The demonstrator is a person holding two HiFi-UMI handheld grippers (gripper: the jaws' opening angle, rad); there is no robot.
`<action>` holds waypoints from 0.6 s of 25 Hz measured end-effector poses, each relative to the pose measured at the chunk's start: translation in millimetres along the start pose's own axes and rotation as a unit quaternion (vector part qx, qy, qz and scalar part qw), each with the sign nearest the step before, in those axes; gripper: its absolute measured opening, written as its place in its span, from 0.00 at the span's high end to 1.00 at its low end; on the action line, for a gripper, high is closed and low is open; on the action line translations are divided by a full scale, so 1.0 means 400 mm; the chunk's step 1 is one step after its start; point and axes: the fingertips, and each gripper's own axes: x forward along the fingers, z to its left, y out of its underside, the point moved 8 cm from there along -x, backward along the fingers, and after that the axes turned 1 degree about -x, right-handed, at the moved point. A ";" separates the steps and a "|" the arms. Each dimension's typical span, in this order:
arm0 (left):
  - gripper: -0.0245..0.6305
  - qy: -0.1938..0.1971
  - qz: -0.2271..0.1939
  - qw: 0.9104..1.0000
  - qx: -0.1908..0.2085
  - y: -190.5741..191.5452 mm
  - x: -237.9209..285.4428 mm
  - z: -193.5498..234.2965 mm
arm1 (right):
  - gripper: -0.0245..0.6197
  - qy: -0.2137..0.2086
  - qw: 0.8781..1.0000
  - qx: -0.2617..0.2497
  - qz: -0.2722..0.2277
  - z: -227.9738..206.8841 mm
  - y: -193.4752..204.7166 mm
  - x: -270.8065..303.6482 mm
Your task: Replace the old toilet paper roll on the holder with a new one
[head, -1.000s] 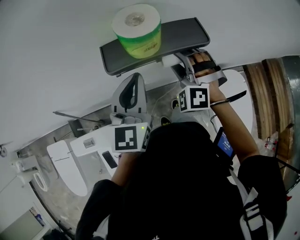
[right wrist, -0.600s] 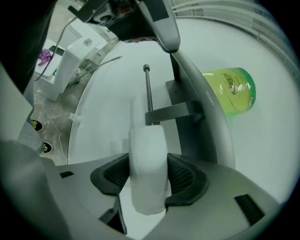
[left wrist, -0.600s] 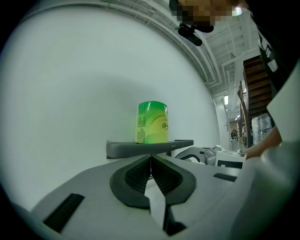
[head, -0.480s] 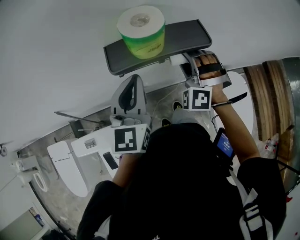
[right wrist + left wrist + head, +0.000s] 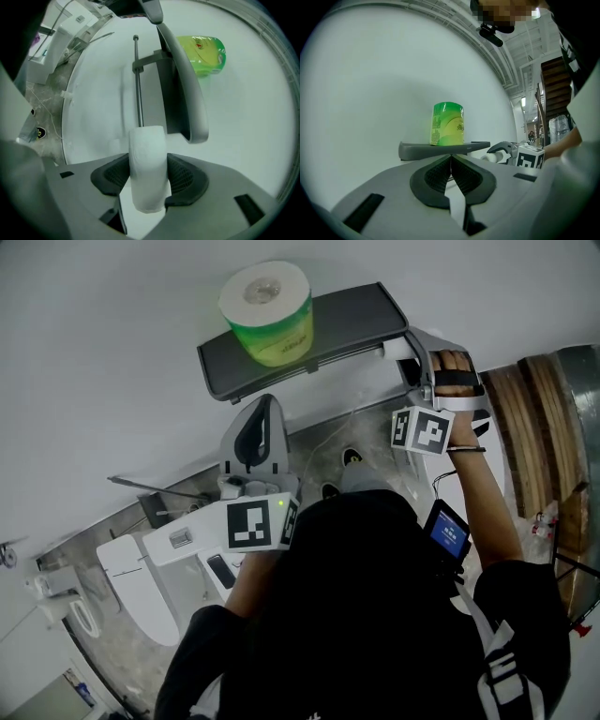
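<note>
Right gripper (image 5: 147,158): clamped on the old white roll (image 5: 148,180), held at the end of the holder's bare rod (image 5: 137,79).
Left gripper (image 5: 451,161): closed, empty.
New green-wrapped roll (image 5: 269,313): stood on the holder shelf (image 5: 356,315), untouched.
Removal is judged nearly done; fitting remains.

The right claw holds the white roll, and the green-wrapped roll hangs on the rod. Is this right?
No. The right claw holds the white roll, but the green-wrapped roll stands on top of the shelf; the head view shows it.
</note>
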 end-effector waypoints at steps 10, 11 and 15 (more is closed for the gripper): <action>0.93 0.015 -0.004 1.000 0.000 -0.009 0.008 -0.024 | 0.59 0.048 0.998 -0.008 0.049 -0.097 0.142 -0.050; 0.93 0.015 -0.004 1.000 -0.001 -0.008 0.009 -0.026 | 0.59 0.060 0.997 -0.008 0.043 -0.120 0.139 -0.059; 0.93 0.017 -0.004 1.000 0.001 -0.002 0.010 -0.028 | 0.59 0.107 0.994 0.012 -0.009 -0.227 0.095 -0.093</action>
